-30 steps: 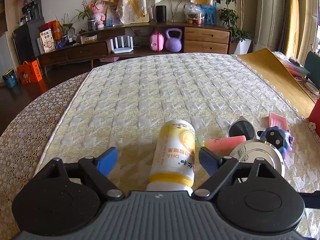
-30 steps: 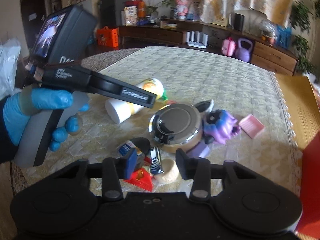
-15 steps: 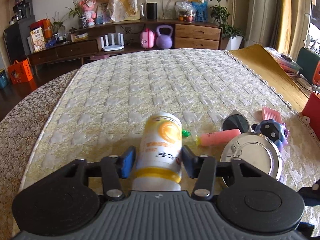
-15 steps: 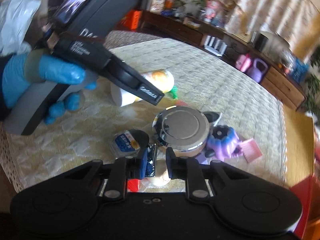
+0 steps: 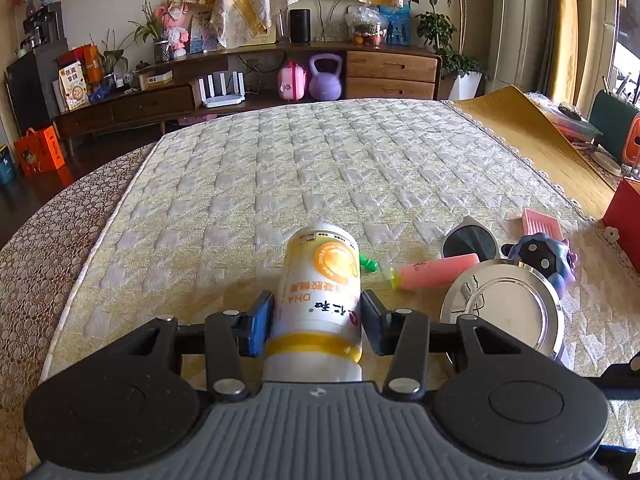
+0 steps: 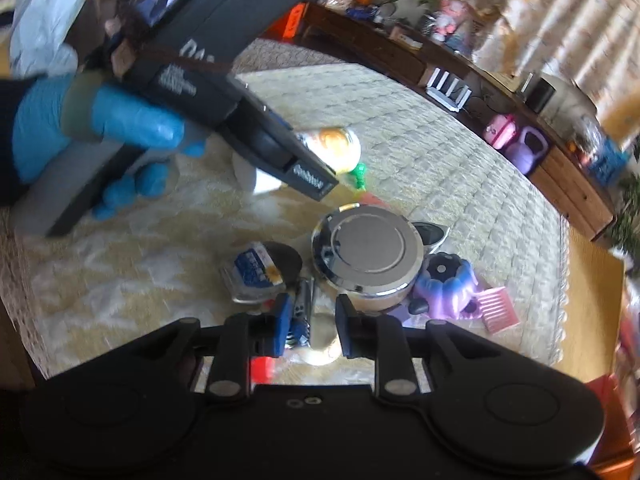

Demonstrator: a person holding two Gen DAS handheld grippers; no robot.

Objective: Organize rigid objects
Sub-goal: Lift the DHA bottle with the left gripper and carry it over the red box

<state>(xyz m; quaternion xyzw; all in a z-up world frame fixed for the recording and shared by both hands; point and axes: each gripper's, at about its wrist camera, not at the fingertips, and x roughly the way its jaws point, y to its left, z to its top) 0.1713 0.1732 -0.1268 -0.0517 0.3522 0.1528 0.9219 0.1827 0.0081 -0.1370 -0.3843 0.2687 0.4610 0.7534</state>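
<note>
While the bottle [image 5: 320, 300] lies on its side on the quilted table cover [image 5: 320, 168], its long axis runs straight away from the left gripper [image 5: 318, 316], cap end toward the gripper, base toward the far edge. That gripper's jaws have just closed in and sit clamped on the bottle's sides. It's toward the near edge of the table, left of the clutter. Just right of it: a pink tube [image 5: 436, 272], a round metal tin [image 5: 502, 312] with its lid on, contents hidden, a purple toy [image 5: 548, 248] and a pink comb [image 5: 542, 222]. The right gripper [image 6: 310, 326] has nail clippers [image 6: 302, 316] between its jaws, which just parted slightly; can't tell if they grip.
</note>
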